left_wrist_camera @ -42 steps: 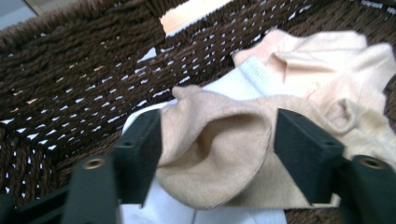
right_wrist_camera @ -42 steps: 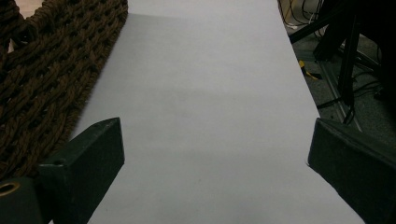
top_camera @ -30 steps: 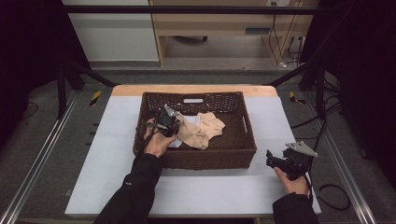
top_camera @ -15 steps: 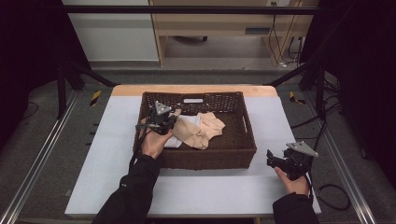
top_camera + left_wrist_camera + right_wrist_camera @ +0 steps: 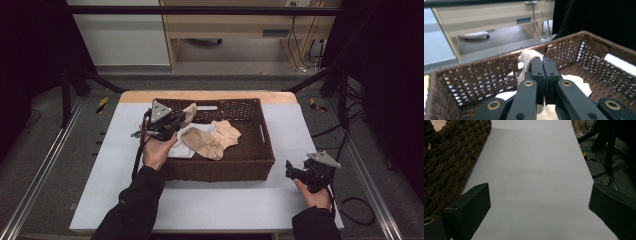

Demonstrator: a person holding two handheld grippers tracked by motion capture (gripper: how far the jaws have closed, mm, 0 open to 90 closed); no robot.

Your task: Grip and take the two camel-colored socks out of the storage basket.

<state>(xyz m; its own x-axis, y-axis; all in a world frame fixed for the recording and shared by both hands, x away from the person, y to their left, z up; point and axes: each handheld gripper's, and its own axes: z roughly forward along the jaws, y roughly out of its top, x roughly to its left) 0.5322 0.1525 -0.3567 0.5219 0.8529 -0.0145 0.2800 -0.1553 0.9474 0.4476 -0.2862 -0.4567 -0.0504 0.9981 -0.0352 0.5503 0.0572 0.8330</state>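
Left gripper (image 5: 543, 61) — fingers clamped on beige sock (image 5: 527, 56), seemingly | right gripper (image 5: 539, 207) — fingers apart

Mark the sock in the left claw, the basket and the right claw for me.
sock (image 5: 529, 56), left gripper view, folded top
basket (image 5: 220, 170), high view, near wall
right claw (image 5: 291, 170), high view, between tips

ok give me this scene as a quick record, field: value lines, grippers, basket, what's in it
surface: white table
container: brown wicker basket, near the table's middle
left gripper: jaws shut on a beige sock, lifted above the basket's left part
right gripper: jaws wide open, low over bare table right of the basket, holding nothing
basket contents: beige socks and a white cloth
hands: one on each gripper, dark sleeves
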